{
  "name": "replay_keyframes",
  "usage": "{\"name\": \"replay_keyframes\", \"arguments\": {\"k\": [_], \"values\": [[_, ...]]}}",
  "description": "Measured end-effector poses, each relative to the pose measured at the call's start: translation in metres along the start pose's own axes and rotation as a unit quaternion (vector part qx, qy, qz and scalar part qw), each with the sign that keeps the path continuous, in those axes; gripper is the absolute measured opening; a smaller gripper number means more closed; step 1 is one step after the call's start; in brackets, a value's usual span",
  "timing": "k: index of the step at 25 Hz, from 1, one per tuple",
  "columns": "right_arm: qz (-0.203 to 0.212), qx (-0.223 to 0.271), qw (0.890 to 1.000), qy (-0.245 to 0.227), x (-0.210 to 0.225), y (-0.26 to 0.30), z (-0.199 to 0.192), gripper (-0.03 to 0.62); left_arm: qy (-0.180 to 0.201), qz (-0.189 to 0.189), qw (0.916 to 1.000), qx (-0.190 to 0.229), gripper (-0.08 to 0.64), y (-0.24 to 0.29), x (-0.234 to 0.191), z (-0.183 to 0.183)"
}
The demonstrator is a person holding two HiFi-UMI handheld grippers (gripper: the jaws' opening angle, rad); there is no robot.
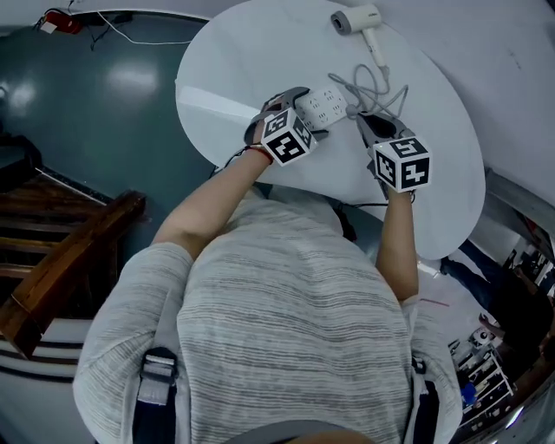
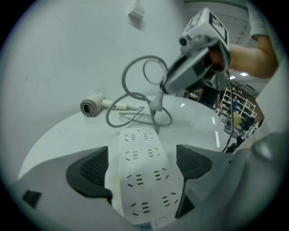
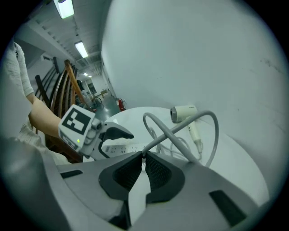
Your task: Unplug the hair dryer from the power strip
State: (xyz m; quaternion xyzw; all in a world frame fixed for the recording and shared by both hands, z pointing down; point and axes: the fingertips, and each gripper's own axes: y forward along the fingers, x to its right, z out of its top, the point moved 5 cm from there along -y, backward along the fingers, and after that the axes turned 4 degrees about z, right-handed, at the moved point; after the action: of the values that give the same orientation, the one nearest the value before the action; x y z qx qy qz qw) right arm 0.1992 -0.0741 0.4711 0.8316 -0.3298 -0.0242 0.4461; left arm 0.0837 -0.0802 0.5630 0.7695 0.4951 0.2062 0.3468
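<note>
On the round white table (image 1: 225, 87), the left gripper (image 2: 142, 155) clamps the power strip (image 2: 144, 180) across its width, evidently to steady it, while the right gripper (image 3: 143, 164) pinches the plug (image 3: 137, 189), apparently clear of the sockets, its cord (image 3: 180, 124) looping to the hair dryer (image 1: 357, 19) beyond.

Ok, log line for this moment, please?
left gripper jaws shut on power strip | right gripper jaws shut on plug, clear of sockets | hair dryer on table
</note>
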Motion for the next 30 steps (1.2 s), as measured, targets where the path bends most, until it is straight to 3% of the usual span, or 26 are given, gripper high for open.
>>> {"name": "replay_keyframes", "arguments": {"k": [5,11,13,17,20,26,30], "values": [[0.020,-0.022,0.999,0.045,-0.007,0.013,-0.039,0.037,-0.056,-0.002,0.9961,0.068,0.462,-0.041,-0.004,0.002],[0.004,-0.025,0.996,0.081,-0.007,0.028,-0.068,0.063,-0.122,-0.015,0.9846,0.124,0.460,-0.087,-0.004,-0.005],[-0.008,-0.025,0.995,0.093,-0.008,0.027,-0.075,0.096,-0.133,-0.017,0.9818,0.134,0.459,-0.098,-0.004,-0.008],[-0.030,0.003,0.994,0.108,-0.014,0.012,-0.077,0.100,-0.139,-0.026,0.9780,0.153,0.445,-0.114,-0.007,-0.007],[-0.046,0.036,0.993,0.102,-0.030,-0.004,-0.070,0.100,-0.133,-0.032,0.9758,0.171,0.345,-0.128,-0.008,-0.003],[-0.046,0.152,0.984,0.076,-0.085,-0.020,-0.049,0.085,-0.093,-0.035,0.9735,0.206,0.044,-0.156,-0.008,0.000],[-0.053,0.197,0.977,0.067,-0.120,-0.025,-0.044,0.027,-0.071,-0.048,0.9739,0.210,0.008,-0.171,0.001,-0.006]]}}
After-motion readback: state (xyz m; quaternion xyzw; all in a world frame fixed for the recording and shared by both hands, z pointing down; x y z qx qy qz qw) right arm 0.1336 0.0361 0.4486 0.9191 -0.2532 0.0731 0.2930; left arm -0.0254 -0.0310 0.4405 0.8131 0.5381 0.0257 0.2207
